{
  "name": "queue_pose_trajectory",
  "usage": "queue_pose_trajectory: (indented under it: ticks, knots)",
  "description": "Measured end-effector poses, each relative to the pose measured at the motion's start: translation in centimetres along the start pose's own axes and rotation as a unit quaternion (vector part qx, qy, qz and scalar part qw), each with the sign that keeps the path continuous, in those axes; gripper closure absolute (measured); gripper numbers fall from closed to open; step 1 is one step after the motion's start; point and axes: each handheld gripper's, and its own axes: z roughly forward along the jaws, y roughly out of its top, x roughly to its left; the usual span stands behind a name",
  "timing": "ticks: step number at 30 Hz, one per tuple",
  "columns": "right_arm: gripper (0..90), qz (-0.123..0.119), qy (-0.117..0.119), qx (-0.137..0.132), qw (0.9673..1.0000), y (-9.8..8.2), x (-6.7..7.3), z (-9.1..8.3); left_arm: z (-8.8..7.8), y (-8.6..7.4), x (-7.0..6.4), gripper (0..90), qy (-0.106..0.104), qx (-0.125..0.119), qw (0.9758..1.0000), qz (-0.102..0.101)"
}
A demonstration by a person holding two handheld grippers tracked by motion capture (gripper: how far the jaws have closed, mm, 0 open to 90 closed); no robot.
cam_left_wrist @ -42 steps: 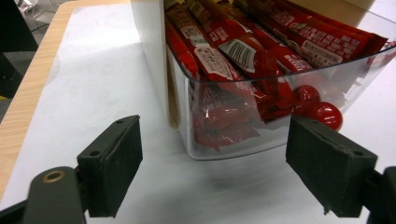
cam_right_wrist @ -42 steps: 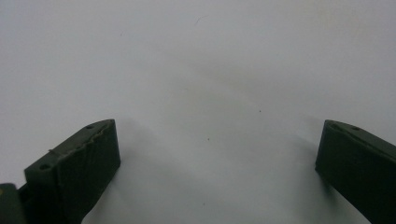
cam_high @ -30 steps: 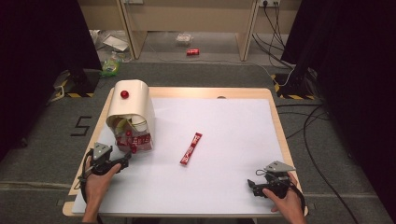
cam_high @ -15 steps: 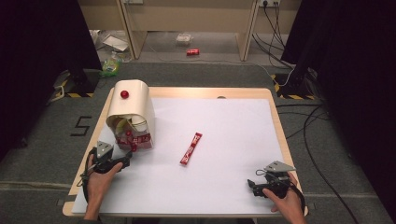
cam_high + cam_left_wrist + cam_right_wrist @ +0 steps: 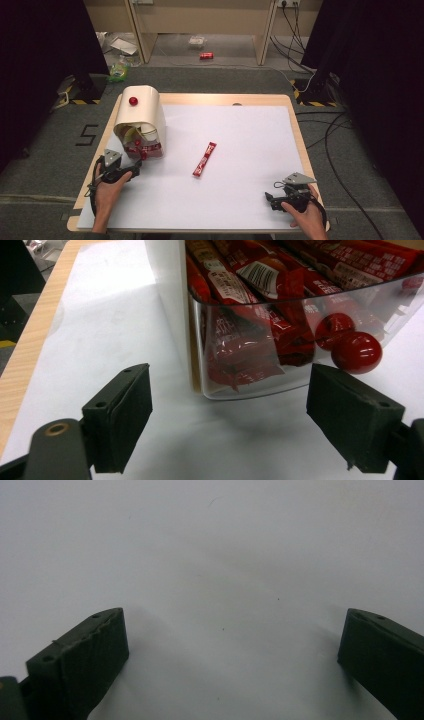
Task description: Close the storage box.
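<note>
Left gripper (image 5: 227, 425), jaws spread, has edged closer to the clear bin (image 5: 300, 365) of red snack bars (image 5: 260, 305), suggesting approach; right gripper (image 5: 235, 665) spread, idle.

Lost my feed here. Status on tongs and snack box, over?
Left tongs open, at the clear snack box, nothing gripped. Right tongs open, empty over the white mat. One red bar loose mid-mat; path clear.

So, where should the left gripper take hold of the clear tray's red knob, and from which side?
Judging by its pose, grip the round red knob itself, from the front. It projects from the clear curved tray front, and the open left gripper already faces it, slightly to one side.
</note>
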Motion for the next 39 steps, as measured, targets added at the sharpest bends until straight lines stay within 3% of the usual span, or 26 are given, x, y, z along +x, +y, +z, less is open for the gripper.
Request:
queue_pose_trajectory:
  ticks: [4,13,18,39]
  knots:
    - [0.3,0.000,0.000,0.000,1.0000,0.0,0.0,0.0,0.2,-0.1,0.2,18.8,0.011,0.000,0.9999,0.001]
    - [0.3,0.000,0.000,-0.001,1.0000,0.0,0.0,0.0,0.2,-0.1,0.5,17.3,0.015,0.002,0.9999,-0.005]
    - [0.3,0.000,0.000,-0.001,1.0000,0.0,0.0,0.0,-0.2,-0.1,0.3,22.5,0.005,-0.002,1.0000,-0.008]
    - [0.3,0.000,0.000,-0.001,1.0000,0.0,0.0,0.0,-1.4,-0.6,-0.7,21.0,-0.031,0.007,0.9994,-0.015]
